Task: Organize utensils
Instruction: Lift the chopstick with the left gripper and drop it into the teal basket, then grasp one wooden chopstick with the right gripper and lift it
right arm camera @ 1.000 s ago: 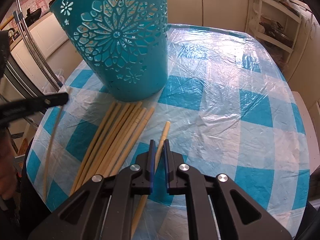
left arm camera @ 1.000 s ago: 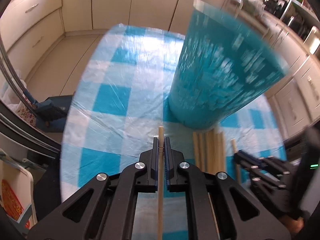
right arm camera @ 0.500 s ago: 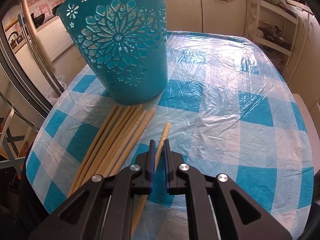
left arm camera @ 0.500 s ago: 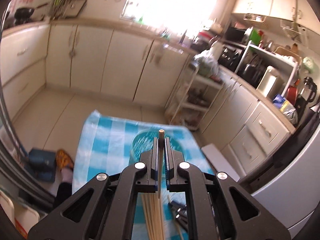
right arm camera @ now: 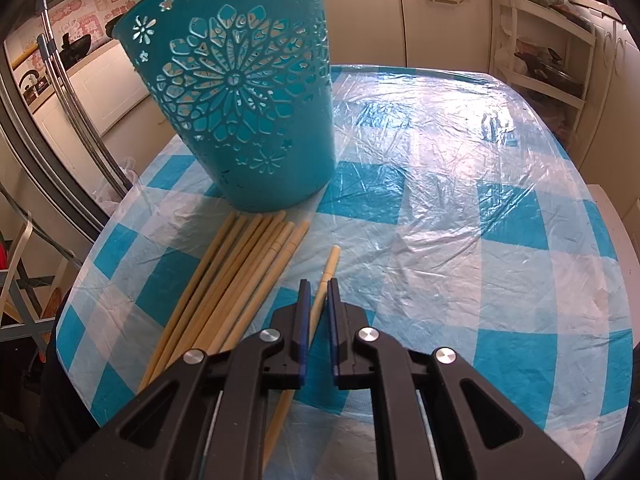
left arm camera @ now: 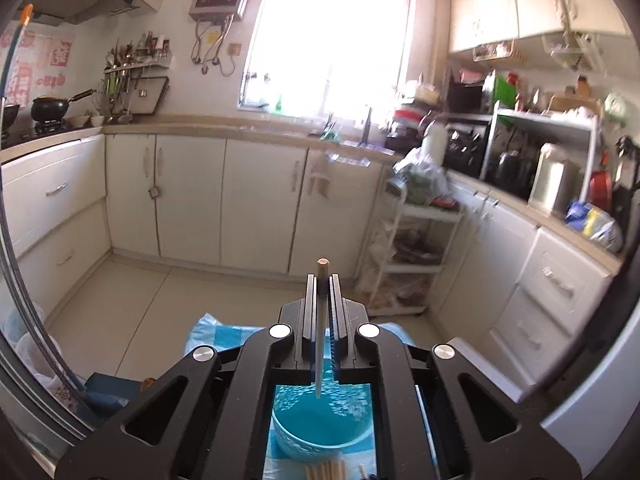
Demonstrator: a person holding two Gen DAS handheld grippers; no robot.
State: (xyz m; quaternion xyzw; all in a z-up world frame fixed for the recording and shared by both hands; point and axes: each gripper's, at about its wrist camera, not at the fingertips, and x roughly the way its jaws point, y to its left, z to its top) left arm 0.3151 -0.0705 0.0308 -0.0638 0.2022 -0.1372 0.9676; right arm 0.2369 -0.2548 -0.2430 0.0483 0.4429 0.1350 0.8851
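My left gripper is shut on a wooden chopstick and holds it upright high above the open teal holder, its lower tip over the mouth. In the right wrist view the teal cut-out holder stands on the checked table. Several chopsticks lie bundled in front of it. A single chopstick lies apart to their right. My right gripper hovers low over that single chopstick, jaws slightly apart, one on each side of it.
Kitchen cabinets, a white shelf cart and a counter with appliances surround the table. The table's left edge drops off near the bundle. A fridge door stands at left.
My left gripper rose from table level with its chopstick and tilted upright above the holder. My right gripper stayed over the single chopstick, and its jaws opened slightly.
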